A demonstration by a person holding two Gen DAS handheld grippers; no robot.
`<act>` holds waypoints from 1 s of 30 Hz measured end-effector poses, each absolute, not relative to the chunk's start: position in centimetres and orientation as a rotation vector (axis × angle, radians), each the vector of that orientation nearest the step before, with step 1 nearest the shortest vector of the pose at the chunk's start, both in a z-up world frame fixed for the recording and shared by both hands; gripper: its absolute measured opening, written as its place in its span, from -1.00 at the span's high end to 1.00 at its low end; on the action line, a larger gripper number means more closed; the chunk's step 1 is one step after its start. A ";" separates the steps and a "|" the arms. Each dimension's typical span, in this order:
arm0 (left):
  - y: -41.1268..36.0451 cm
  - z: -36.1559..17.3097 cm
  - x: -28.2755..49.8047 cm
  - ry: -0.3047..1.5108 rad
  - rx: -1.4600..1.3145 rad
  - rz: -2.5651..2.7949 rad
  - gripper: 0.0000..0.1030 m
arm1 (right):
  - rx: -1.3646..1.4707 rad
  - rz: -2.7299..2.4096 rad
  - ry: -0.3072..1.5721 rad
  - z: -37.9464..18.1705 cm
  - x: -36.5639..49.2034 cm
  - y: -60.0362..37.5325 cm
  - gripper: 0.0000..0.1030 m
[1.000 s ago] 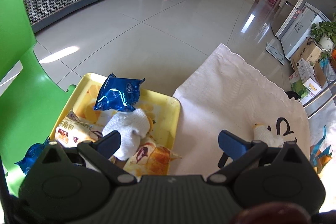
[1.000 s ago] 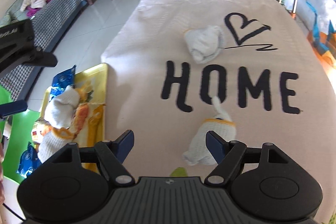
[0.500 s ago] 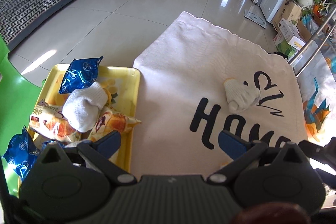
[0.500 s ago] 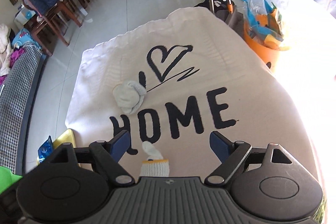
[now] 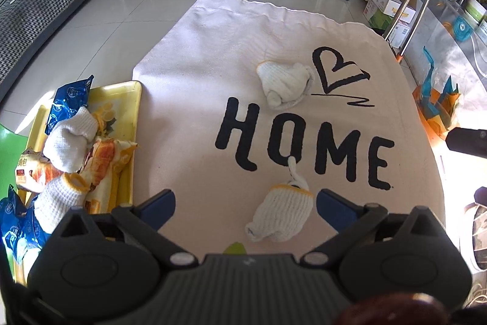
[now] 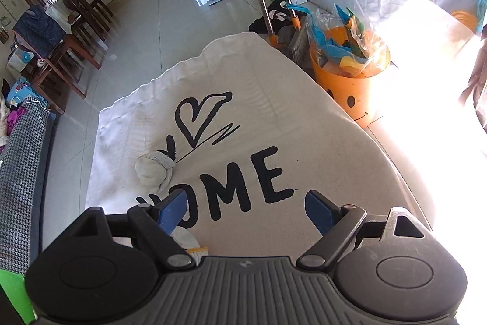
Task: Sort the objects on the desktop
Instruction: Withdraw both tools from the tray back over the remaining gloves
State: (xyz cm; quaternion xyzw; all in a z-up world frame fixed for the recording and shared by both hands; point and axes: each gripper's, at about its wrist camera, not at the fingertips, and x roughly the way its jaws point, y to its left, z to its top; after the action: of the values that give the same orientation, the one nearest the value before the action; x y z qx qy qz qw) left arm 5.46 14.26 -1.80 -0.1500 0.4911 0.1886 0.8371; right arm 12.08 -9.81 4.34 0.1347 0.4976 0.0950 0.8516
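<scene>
A white cloth [image 5: 194, 99] printed HOME covers the table. A balled white glove [image 5: 284, 83] lies by the heart; it also shows in the right wrist view [image 6: 153, 171]. A second white glove with a yellow cuff [image 5: 281, 215] lies just ahead of my open left gripper [image 5: 245, 203], between its fingers. A yellow tray [image 5: 124, 99] at the left holds two white gloves [image 5: 68, 139], blue snack bags [image 5: 68, 104] and bread packs [image 5: 103, 160]. My right gripper [image 6: 245, 207] is open and empty over the letters; the cuffed glove [image 6: 185, 239] peeks out under its left finger.
An orange bin [image 6: 350, 87] with coloured wrappers stands off the table's right edge. A green chair [image 5: 7, 160] is beside the tray. A sofa [image 5: 36, 5], wooden chairs and boxes stand on the tiled floor beyond.
My left gripper swung right from over the tray to the cloth, now facing the cuffed glove. My right gripper swung right, away from that glove, toward the orange bin.
</scene>
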 end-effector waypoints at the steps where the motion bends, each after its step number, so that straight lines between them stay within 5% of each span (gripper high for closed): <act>1: 13.9 -1.8 5.5 1.040 -0.307 0.393 -0.99 | 0.289 0.203 1.046 4.4 12.0 -10.0 -0.65; 30: 10.9 -2.6 5.3 1.059 -0.254 0.307 -0.99 | 0.255 0.254 1.064 3.9 11.4 -9.2 -0.66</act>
State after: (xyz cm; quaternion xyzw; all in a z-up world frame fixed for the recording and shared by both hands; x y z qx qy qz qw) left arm 5.31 10.94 -2.57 -0.1204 0.5016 0.1455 0.8442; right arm 11.36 -9.21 3.92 0.1209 0.5044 0.1203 0.8465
